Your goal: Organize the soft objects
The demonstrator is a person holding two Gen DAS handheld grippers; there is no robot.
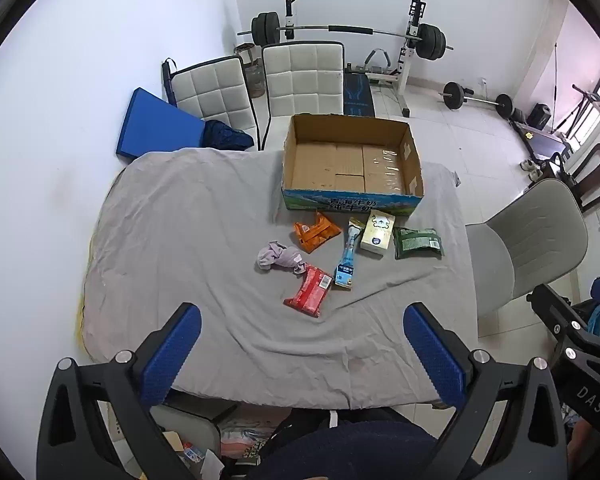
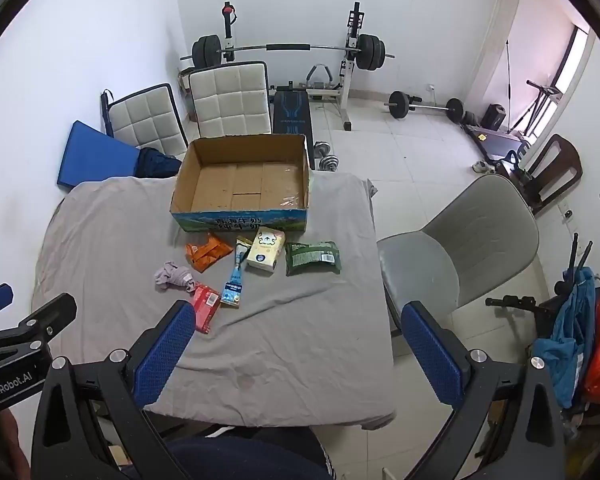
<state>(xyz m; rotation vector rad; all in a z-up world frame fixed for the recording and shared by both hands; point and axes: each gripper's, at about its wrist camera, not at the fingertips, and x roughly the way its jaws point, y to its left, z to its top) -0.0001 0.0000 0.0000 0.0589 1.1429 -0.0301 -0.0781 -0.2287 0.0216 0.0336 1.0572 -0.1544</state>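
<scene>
We hold both grippers above the near edge of the bench [image 1: 172, 208], which is draped in a grey sheet. The left gripper [image 1: 302, 346] has its blue fingers [image 1: 172, 354] spread wide with nothing between them, and the right gripper [image 2: 300, 344] also has its fingers [image 2: 432, 350] spread wide and empty. In the right wrist view the left gripper shows at the left edge, beside ours.

An open box [image 1: 354, 160] sits at the far side of the bench, its floor bare. The soft things lie in a loose cluster on the sheet just in front of it. An orange pack [image 1: 316, 232] lies nearest the box's front wall. To its right are a slim blue pouch [image 1: 348, 256], a cream tissue pack [image 1: 377, 234] touching the pouch's top end, and a green pack [image 1: 418, 242] just beside the tissue pack. A crumpled lilac cloth [image 1: 278, 258] lies to the left, and a red pack [image 1: 310, 290] lies closest to us, touching the cloth's near end. In the right wrist view the red pack [image 2: 204, 306] is partly hidden behind the right gripper's left finger.

A grey chair [image 2: 460, 248] stands at the right of the bench, and two white padded chairs [image 1: 260, 80] stand beyond it, near a barbell rack [image 1: 348, 32].
</scene>
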